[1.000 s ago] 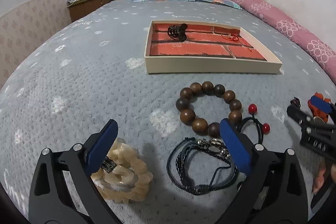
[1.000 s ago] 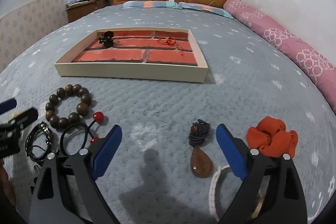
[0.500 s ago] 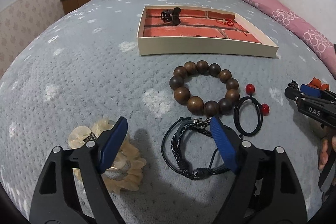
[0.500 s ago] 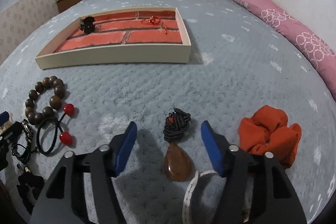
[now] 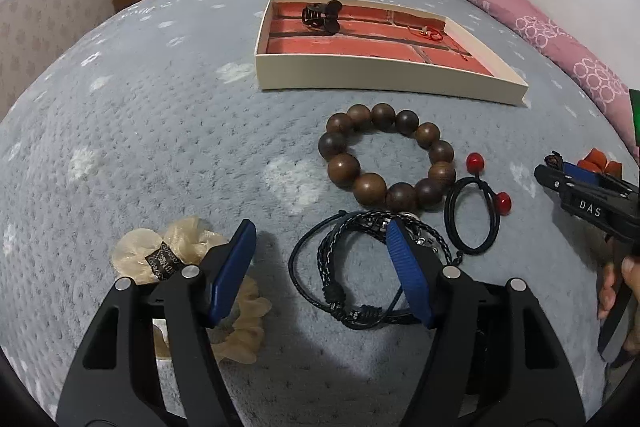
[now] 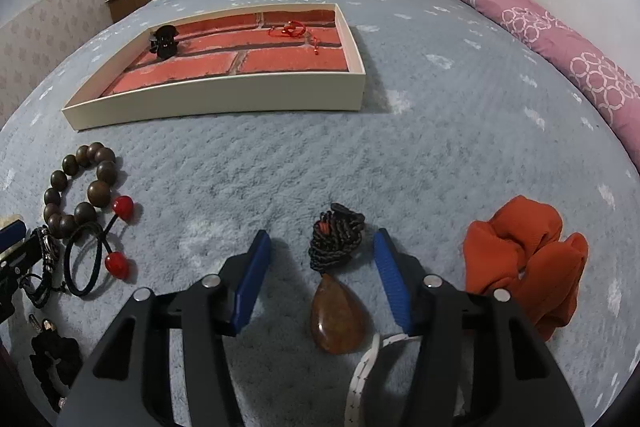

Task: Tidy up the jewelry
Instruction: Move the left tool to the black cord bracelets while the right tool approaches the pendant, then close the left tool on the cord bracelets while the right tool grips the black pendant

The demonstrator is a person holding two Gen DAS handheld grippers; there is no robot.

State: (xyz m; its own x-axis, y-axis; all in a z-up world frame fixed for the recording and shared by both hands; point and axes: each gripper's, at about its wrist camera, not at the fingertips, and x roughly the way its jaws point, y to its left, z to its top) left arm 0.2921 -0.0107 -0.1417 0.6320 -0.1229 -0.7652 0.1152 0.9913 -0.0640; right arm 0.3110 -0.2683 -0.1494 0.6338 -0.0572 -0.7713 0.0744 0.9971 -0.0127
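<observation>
Left gripper (image 5: 322, 273): lower centre of the left wrist view, blue pads apart and closing; nothing is pressed between them.
Cord bracelets (image 5: 362, 267): dark braided bundle on the grey bedspread (image 5: 160, 147), lying in the gap and under the right-hand pad; no pad visibly presses it.
Cream scrunchie (image 5: 188, 267): lower left, partly behind the left-hand pad, outside the gap.
Wooden bead bracelet (image 5: 386, 157): centre frame, beyond the fingertips.
Black hair tie (image 5: 474, 215): with two red beads, right of the cords.
Right gripper (image 6: 322, 271): lower centre of the right wrist view, pads apart and closing.
Amber pendant (image 6: 339, 315): teardrop stone with coiled dark cord above it, between the pads, nearer the right-hand one, touching neither.
Orange scrunchie (image 6: 528, 267): lower right, outside the fingers.
Tray (image 6: 224, 99): upper middle, brick-print floor, holding a black claw clip (image 6: 163, 41) and a red string piece (image 6: 294, 31).
</observation>
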